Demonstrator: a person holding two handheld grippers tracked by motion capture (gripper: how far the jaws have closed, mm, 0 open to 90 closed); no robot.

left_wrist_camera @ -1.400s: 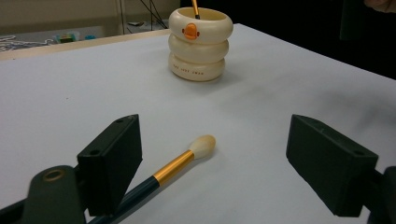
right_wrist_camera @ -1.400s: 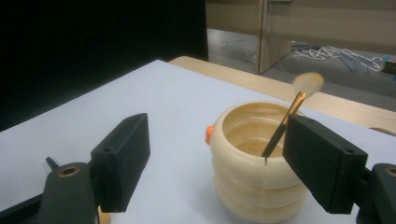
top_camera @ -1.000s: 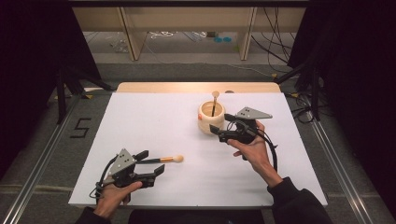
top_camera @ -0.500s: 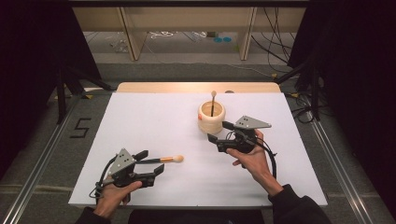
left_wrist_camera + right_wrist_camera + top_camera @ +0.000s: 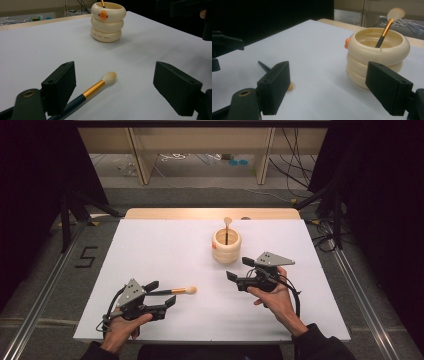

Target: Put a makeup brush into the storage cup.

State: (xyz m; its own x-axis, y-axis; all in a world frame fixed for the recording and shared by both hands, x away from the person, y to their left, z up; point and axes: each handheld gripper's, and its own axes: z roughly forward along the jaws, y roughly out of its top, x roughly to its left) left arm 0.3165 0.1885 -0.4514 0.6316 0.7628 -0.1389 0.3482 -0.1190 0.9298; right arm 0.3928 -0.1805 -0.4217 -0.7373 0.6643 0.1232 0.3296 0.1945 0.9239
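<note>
A make-up brush point(image 5: 176, 291) with a dark handle, a gold ferrule and a pale tip lies on the white table point(image 5: 150, 250). My left gripper point(image 5: 161, 293) is open around its handle. In the left gripper view the brush point(image 5: 100, 85) runs close along the left jaw, untouched by my left gripper point(image 5: 116, 80). A cream ringed cup point(image 5: 226, 247) stands farther back with a second brush point(image 5: 227, 226) upright in it. My right gripper point(image 5: 240, 269) is open just in front of the cup, holding nothing. Its own view shows the cup point(image 5: 377, 57) ahead to the right and the second brush point(image 5: 387, 23).
The table's front edge point(image 5: 210, 339) is close below both hands. A wooden strip point(image 5: 210, 213) runs along the far edge. Metal rails point(image 5: 360, 295) flank the table. In the right gripper view my left gripper point(image 5: 224, 45) shows at the far left.
My right gripper has drawn back from the cup, toward the person and a little left. The left gripper and the lying brush have stayed put.
</note>
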